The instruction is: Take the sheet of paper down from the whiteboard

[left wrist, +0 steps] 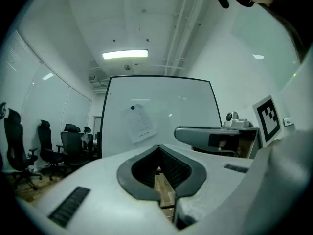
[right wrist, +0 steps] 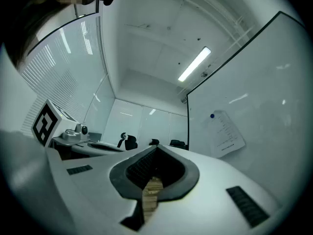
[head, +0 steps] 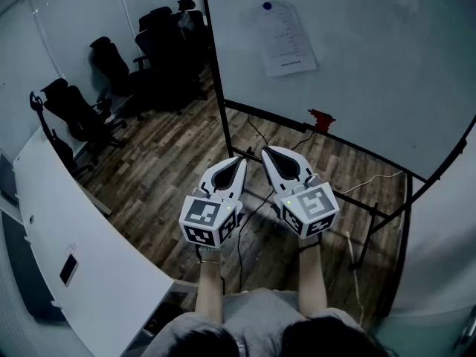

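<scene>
Found the left gripper (head: 239, 161) and the right gripper (head: 266, 152) nearest the body, carried side by side on outstretched forearms above the wood floor (head: 163, 169). Noted the tips angled toward each other, close but apart. Checked the left gripper view: jaws pressed fully together, nothing clamped between the pads. Checked the right gripper view: jaws likewise fully together, likewise empty. Recorded neither gripper in contact with any object.

Located a white desk (head: 89, 266) to the left of the person, curving away along the wall. Located a light cable (head: 372, 178) on the floor to the right, near the black frame feet of the whiteboard (head: 387, 73).

Observed the whiteboard standing upright beyond the grippers, well apart from both. Identified a small red object (head: 321, 120) at the lower rail of the board.

Found the sheet of paper (head: 286, 39) on the upper left part of the board face, hanging slightly tilted, pinned at the top by a blue magnet (head: 267, 7). Confirmed the sheet flat against the board and untouched.

Noted several black office chairs (head: 111, 65) farthest away, grouped to the left of the board beside glass partition walls.
</scene>
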The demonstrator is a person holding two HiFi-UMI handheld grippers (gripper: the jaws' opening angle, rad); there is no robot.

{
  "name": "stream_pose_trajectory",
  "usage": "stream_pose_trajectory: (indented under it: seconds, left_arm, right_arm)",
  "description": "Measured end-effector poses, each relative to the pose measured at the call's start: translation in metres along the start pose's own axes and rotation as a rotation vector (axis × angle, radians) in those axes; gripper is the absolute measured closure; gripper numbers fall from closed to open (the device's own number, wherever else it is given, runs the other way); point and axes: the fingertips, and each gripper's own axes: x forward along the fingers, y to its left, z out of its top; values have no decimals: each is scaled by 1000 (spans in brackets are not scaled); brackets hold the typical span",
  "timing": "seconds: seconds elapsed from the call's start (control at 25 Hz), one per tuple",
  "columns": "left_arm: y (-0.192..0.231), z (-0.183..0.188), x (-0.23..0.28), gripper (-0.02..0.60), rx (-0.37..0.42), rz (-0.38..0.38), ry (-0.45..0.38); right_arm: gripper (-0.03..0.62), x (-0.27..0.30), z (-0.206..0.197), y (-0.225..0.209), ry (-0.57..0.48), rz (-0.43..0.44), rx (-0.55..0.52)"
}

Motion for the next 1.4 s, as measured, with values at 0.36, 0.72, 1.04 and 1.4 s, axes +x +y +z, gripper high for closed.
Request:
stream_pose_trajectory:
  seconds: [0.36,0.72,1.04,1.4]
  left_arm:
    - [-2,0,10,575,13,-22,4]
    - [8,-9,5,575,-10,-27,7]
    - [14,-33,-3,575,-25,-42,45]
    - [33,-38,34,575,-24,-58,59]
  right_arm:
    - [594,2,-2,-7,5,-10,-8]
    - [594,-3,-10,-9,0,-45,19]
    - [594,-13,-33,-6,7,-112,62]
    - [594,15,-38,-43,-5,-129,74]
